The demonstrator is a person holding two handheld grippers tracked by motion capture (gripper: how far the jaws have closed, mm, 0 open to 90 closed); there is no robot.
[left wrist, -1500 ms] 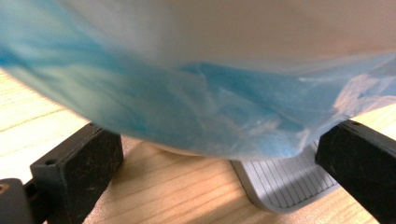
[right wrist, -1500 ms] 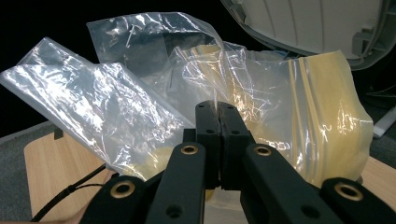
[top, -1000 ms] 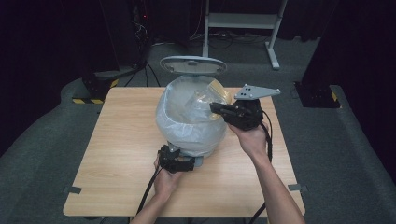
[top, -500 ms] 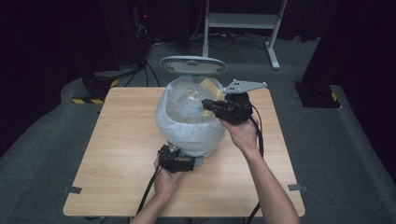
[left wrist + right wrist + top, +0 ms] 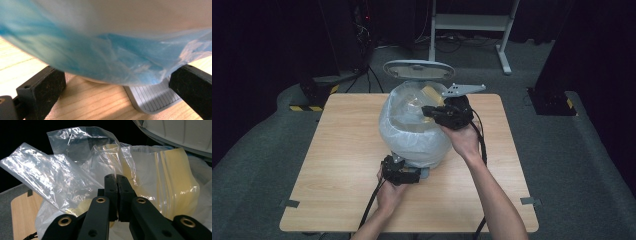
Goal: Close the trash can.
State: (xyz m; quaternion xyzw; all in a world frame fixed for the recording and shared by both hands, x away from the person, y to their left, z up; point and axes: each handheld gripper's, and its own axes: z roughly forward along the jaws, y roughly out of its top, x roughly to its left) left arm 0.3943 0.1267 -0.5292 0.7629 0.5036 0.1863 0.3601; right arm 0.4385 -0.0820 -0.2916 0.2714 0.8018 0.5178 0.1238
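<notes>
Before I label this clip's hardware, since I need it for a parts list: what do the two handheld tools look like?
Both are matte black. The right tool carries a grey three-cornered plate, black jaws and brass-coloured pivot pins. The left tool has blocky black jaws and a black cable. Forearms show no sleeves.

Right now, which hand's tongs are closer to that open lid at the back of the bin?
Right. The right tongs sit at the bag's top, just below the lid; the left tongs are down by the bin's base.

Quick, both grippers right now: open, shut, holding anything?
Left gripper: open, jaws apart beside the bin's pedal.
Right gripper: shut on clear plastic bag.
</notes>
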